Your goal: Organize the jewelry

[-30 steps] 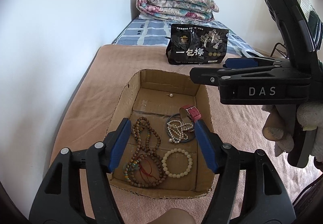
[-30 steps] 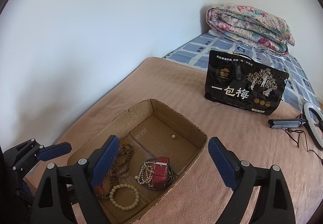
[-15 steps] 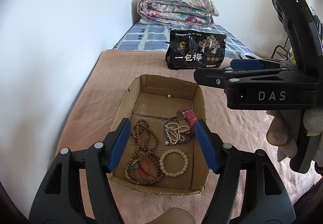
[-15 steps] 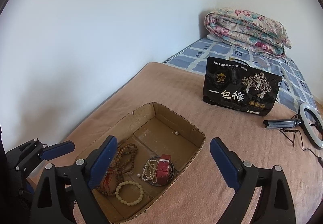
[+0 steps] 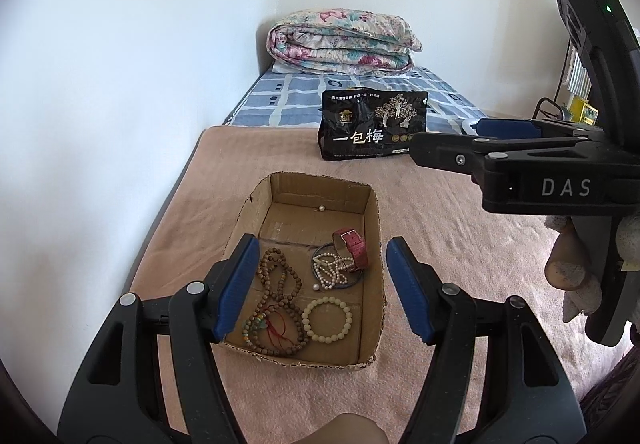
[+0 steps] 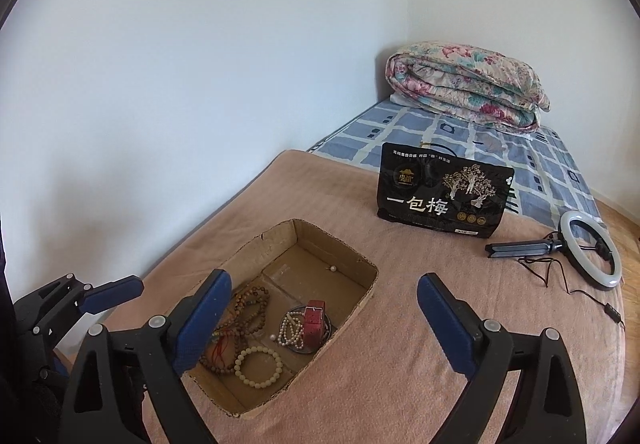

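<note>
White walls meet at the corner behind a bed (image 6: 400, 384) covered with a tan blanket, where a cardboard box (image 5: 374, 212) sits toward the wall-side edge. Brown beads (image 5: 280, 280), a pale bracelet (image 5: 327, 319), pearls (image 5: 330, 272) and a red strap (image 5: 352, 246) lie in it. Left gripper (image 5: 320, 280) and right gripper (image 6: 324, 318) hover spread apart, empty.

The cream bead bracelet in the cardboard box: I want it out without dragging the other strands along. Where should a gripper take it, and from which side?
Probably from straight above. The cream bead bracelet lies flat as an open ring on the cardboard box floor. Pinch across one arc of beads, one finger inside the ring. Choose the arc away from the brown bead strand, which lies close beside it.
</note>
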`<state>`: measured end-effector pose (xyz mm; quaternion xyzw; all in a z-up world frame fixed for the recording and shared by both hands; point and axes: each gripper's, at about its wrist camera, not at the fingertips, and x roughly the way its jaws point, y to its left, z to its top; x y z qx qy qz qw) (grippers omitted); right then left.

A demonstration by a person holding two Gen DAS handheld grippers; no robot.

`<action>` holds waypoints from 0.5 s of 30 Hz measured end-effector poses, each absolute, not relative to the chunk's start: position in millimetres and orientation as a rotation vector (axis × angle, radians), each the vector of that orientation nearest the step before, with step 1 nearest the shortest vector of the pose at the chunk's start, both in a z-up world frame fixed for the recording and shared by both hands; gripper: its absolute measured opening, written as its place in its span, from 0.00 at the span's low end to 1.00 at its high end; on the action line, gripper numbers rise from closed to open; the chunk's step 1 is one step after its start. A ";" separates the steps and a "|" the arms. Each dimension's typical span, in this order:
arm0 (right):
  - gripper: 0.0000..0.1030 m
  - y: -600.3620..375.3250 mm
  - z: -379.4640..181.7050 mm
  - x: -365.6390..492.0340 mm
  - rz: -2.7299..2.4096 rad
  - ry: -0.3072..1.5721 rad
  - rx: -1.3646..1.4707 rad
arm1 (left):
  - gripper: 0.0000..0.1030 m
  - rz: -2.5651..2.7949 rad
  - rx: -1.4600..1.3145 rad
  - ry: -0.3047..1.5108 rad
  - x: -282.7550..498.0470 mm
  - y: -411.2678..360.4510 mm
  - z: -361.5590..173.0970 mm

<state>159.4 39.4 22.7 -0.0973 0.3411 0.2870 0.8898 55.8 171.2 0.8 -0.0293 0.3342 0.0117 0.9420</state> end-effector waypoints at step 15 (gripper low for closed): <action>0.99 -30.8 28.3 112.3 0.557 0.686 -0.161 | 0.66 0.066 -0.068 0.657 17.9 145.5 2.4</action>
